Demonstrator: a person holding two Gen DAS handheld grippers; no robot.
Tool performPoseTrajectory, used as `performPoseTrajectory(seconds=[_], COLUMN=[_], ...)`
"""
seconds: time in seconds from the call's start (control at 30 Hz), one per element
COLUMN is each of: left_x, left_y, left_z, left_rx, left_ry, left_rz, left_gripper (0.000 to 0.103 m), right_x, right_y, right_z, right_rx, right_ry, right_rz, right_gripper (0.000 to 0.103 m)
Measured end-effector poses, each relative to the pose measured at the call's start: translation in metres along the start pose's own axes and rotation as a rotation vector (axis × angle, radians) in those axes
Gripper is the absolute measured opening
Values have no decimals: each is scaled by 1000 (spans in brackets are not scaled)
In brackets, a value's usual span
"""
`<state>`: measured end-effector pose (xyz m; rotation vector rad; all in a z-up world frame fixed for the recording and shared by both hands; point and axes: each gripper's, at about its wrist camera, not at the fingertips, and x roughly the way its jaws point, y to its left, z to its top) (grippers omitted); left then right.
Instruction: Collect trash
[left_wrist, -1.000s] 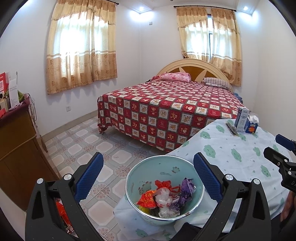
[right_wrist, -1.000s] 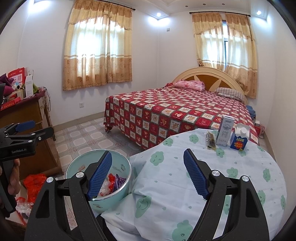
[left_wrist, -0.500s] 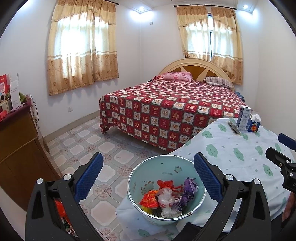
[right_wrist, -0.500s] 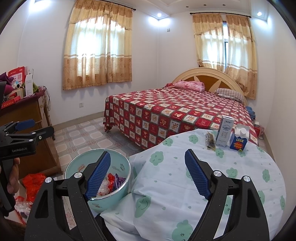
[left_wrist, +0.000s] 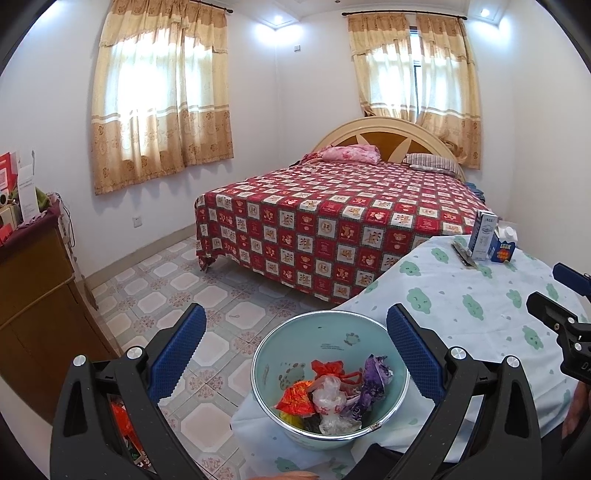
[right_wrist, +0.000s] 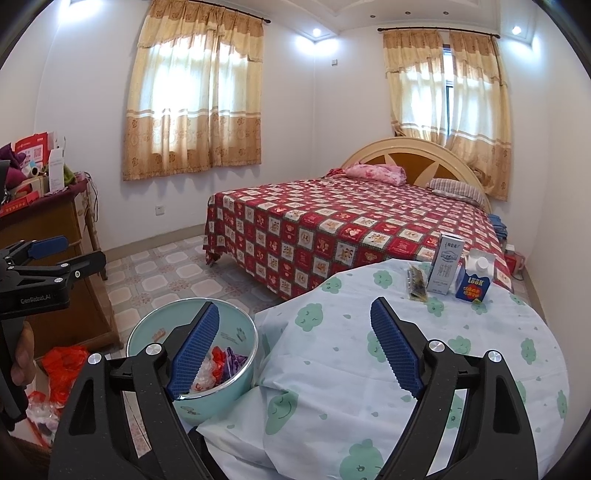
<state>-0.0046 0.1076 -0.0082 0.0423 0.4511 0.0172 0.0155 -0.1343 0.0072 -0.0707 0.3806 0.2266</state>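
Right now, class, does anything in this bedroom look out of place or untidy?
Yes. Red plastic bags and wrappers lie loose on the floor beside the wooden cabinet, outside the trash bowl. On the table's far edge, a flat dark wrapper lies beside two cartons.

Ahead of the gripper stands a bed (left_wrist: 332, 225) with a red checked cover and an arched headboard (left_wrist: 388, 136). White walls (left_wrist: 288, 110) carry two curtained windows (left_wrist: 159, 107), sunlit, with ceiling spotlights (left_wrist: 279, 17) above. Patterned floor tiles (left_wrist: 166, 288) spread to the left, where a wooden cabinet (left_wrist: 33, 291) stands.
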Motion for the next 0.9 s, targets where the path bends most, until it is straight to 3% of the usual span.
performPoseTrajectory(seconds=[0.57,0.7,0.9], left_x=[8,7,7], left_y=[6,5,5], left_z=[0,0,1], left_rx=[-13,-10,-10], left_ry=[51,47,46], left_rz=[-7,-9,-9], left_gripper=[97,97,97], right_x=[3,12,47], right_y=[-8,-28,-115], right_z=[-2,-6,-28], right_rx=[11,52,163], right_ry=[15,42,184], right_rz=[-6,-32,-184], right_gripper=[85,86,88])
